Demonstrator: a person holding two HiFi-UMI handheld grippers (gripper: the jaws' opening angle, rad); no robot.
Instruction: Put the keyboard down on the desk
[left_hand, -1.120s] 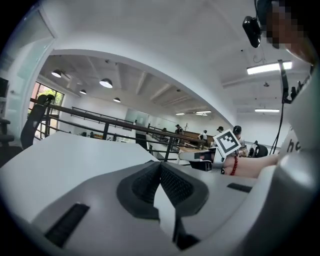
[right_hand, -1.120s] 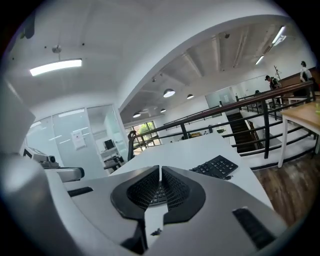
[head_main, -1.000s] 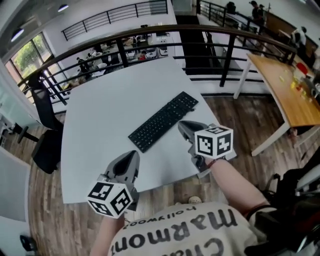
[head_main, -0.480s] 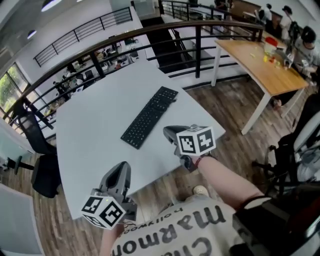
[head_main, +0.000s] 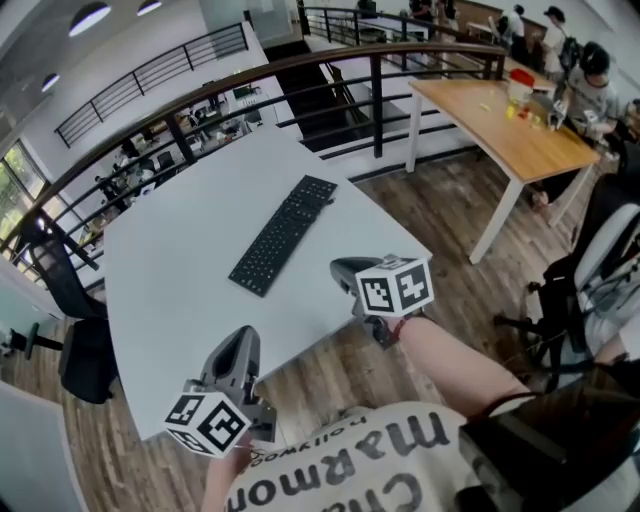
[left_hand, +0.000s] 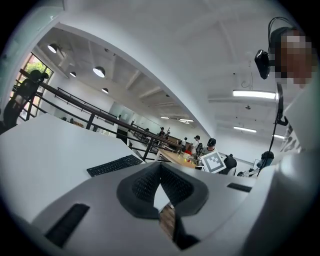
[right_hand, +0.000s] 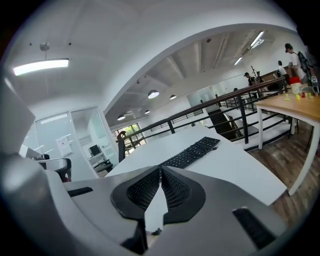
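On the white counter, find the black keyboard lying flat and diagonal toward the far side, touched by neither gripper. Judge the placement done, with nothing left but withdrawal. Read the left gripper as closed, pads together on nothing, held at the counter's near edge. Read the right gripper as likewise closed and empty, near the right edge, apart from the keyboard. Around the counter, note a wood-plank floor, a dark railing behind, a black office chair at left, and a wooden table at right with people beside it.
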